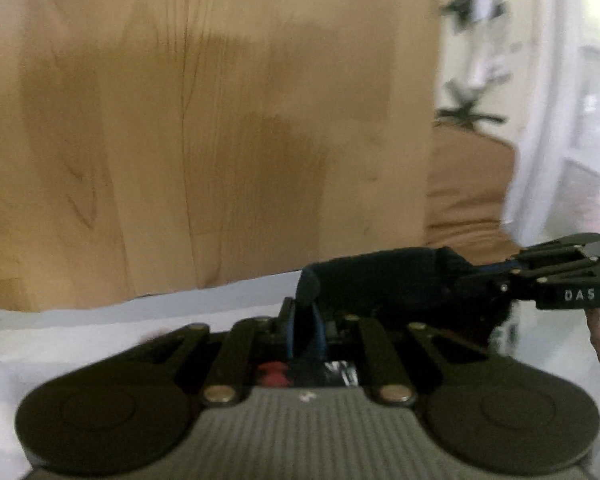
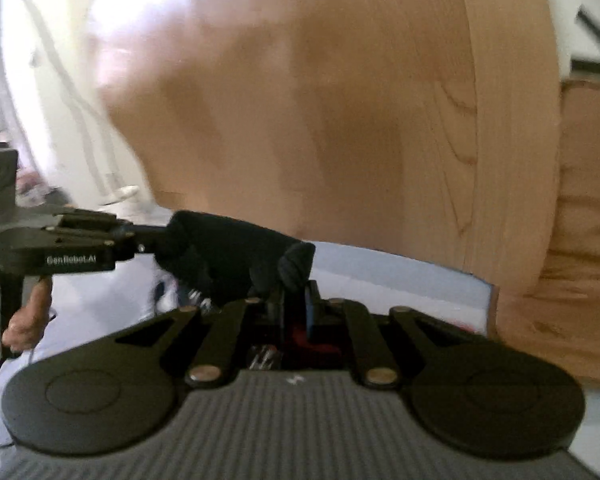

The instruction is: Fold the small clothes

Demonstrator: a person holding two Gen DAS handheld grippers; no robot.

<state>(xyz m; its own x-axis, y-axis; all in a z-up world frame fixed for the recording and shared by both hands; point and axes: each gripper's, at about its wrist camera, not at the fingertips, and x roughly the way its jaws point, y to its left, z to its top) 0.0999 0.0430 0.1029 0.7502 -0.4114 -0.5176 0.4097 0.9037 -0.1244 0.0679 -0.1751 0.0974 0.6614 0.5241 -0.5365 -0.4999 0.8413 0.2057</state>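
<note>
Holding a small dark cloth [image 1: 384,280] up between both tools here, so I'd say we're mid-fold at best, nothing looks finished and I can't see any folded pile anywhere. The left gripper [image 1: 305,320] has its blue-padded jaws pinched narrow on one end of the cloth, and the right gripper [image 2: 298,300] is pinched the same way on the other end (each one also shows up side-on in the other camera, nipping its bit). The cloth hangs stretched between them above a pale sheet [image 1: 180,312], near the sheet's far edge, with a wooden board [image 1: 220,120] standing behind. Looks-wise it's black or very dark navy, soft and fuzzy, bunched into a thick roll rather than spread flat, and some lighter patterned bit peeks out under it, too blurry to name. My guess is it still needs laying down flat and creasing over.
</note>
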